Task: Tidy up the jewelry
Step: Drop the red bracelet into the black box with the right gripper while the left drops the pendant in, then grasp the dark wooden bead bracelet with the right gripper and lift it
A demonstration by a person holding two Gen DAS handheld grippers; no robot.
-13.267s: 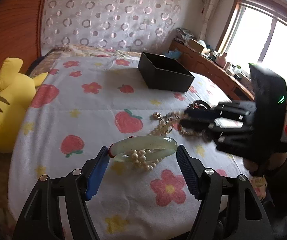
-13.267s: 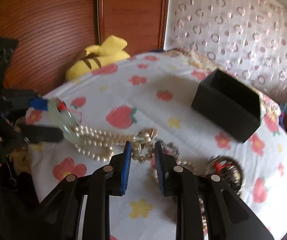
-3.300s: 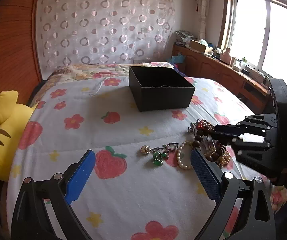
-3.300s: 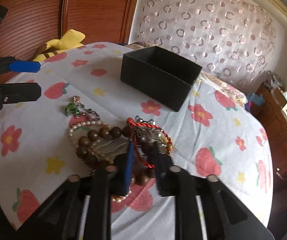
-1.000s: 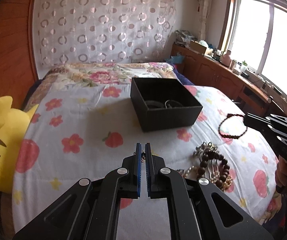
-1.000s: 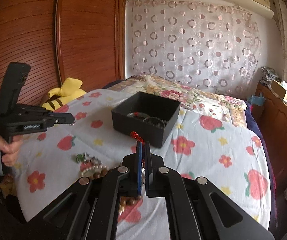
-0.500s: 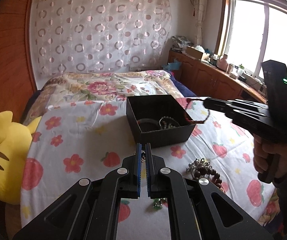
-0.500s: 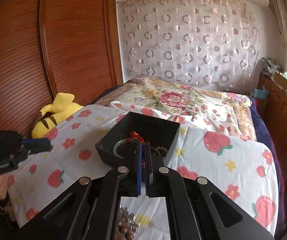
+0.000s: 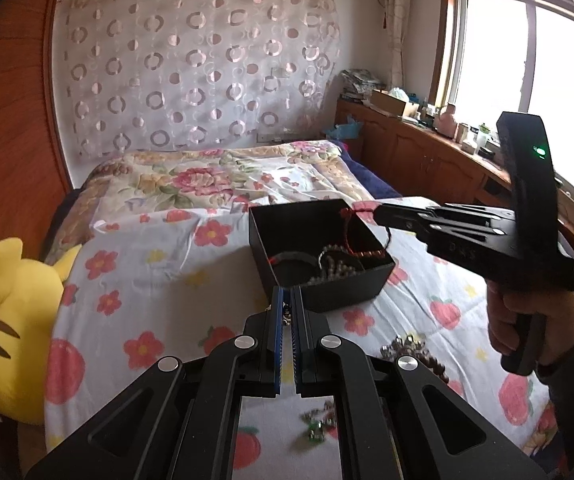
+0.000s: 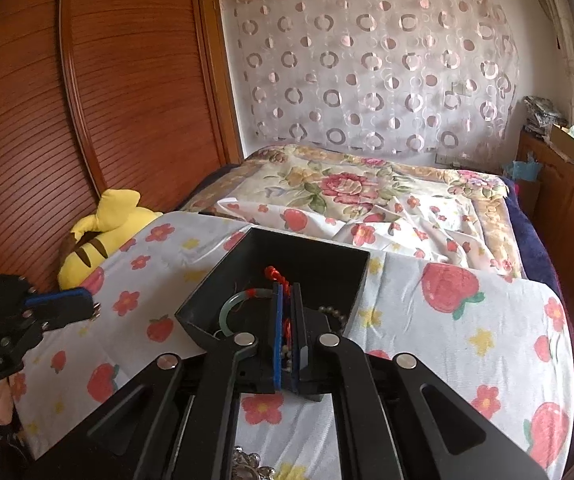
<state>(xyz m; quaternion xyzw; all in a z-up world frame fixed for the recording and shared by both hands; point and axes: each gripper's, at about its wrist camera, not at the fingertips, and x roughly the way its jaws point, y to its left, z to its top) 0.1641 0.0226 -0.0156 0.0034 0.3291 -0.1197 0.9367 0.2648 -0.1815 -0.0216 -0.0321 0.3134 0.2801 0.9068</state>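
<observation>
A black open box (image 9: 319,240) (image 10: 287,256) stands on the strawberry-print sheet with a green jade bangle (image 10: 229,308) and pearls (image 9: 329,270) inside. My right gripper (image 9: 379,214) (image 10: 286,292) is shut on a red string bracelet (image 9: 361,236) (image 10: 273,274) that hangs over the box. My left gripper (image 9: 286,296) (image 10: 93,308) is shut on a small chain piece (image 9: 287,316), just in front of the box's near wall.
Wooden beads and metal jewelry (image 9: 411,350) lie on the sheet right of my left gripper, with a green-stone piece (image 9: 317,428) nearer. A yellow plush (image 9: 11,328) lies at the left bed edge. A wooden cabinet (image 9: 419,156) runs under the window.
My right gripper has carried the red bracelet from the pile up over the box. My left gripper, earlier open, has shut on a small chain piece and come close to the box.
</observation>
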